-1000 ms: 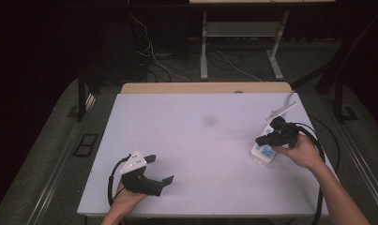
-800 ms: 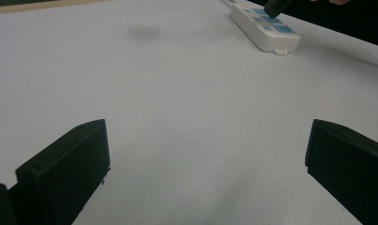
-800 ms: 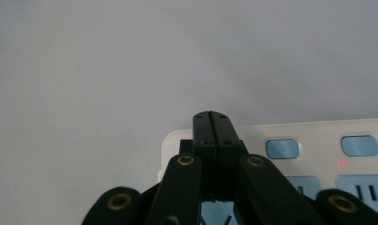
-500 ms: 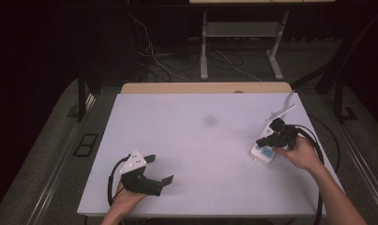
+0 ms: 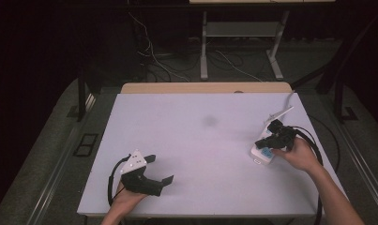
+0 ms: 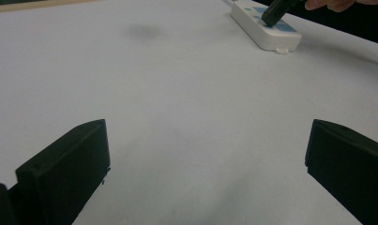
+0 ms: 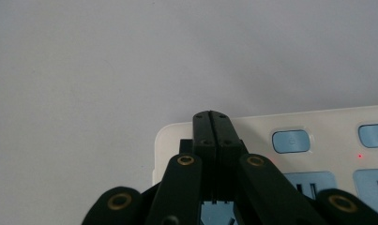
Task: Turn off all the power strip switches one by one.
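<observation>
A white power strip (image 5: 262,153) lies near the right edge of the white counter (image 5: 200,136), its cord running away toward the far right corner. The right claw (image 5: 263,142) is pressed down on the strip's near end, its jaws closed flat against each other with nothing between them; in the right gripper view the joined tips (image 7: 212,123) sit over the strip's (image 7: 290,154) corner, just beside a blue button (image 7: 291,141), and a tiny red light (image 7: 359,155) glows farther along. Blue sockets show at the bottom of that view. The right hand (image 5: 300,157) grips its tool from the counter's right side, a black cable looping behind it. The left claw (image 5: 159,169) rests low at the near left of the counter, well apart from the strip, its jaws spread wide and holding nothing; from the left gripper view the two black jaws frame bare counter, with the strip (image 6: 264,26) far off at the top right and the other claw's tip (image 6: 274,13) touching it. A faint grey smudge (image 5: 209,121) marks the middle of the counter.
</observation>
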